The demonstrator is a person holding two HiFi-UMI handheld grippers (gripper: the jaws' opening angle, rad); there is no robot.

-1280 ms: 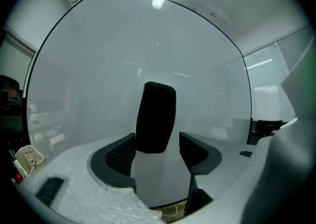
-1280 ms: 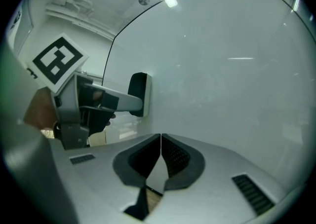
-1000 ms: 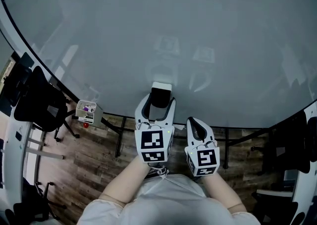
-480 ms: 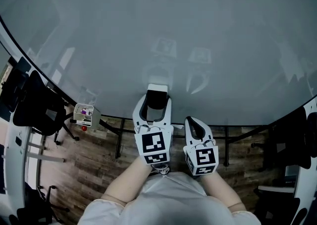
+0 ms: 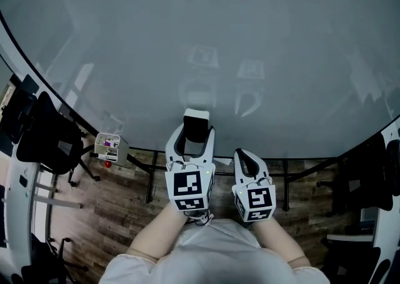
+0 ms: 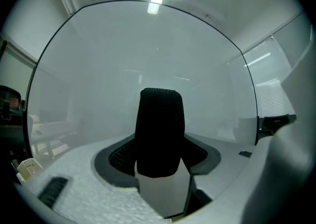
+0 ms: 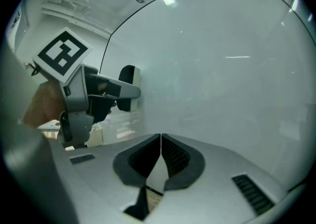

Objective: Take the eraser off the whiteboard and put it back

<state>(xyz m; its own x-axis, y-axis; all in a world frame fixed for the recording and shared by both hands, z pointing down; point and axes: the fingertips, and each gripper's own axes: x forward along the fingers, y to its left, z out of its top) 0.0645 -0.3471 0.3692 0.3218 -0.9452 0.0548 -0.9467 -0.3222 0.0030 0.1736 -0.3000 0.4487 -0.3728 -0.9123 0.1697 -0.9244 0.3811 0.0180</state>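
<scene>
Nearest me, the right gripper [image 7: 161, 144] hangs back from the board, its jaws pressed together on nothing. Ahead, the left gripper [image 5: 195, 137] points level at the board. Its wide-set jaws have just been closing, and the eraser [image 5: 196, 120] stands between them, the pads apparently meeting its sides. The eraser sits flat against the whiteboard [image 5: 262, 39], low on its face. Step in hand, as I judge it: securing the grasp before lift-off. Next I must firm the grip, then draw straight back without letting the eraser twist.
</scene>
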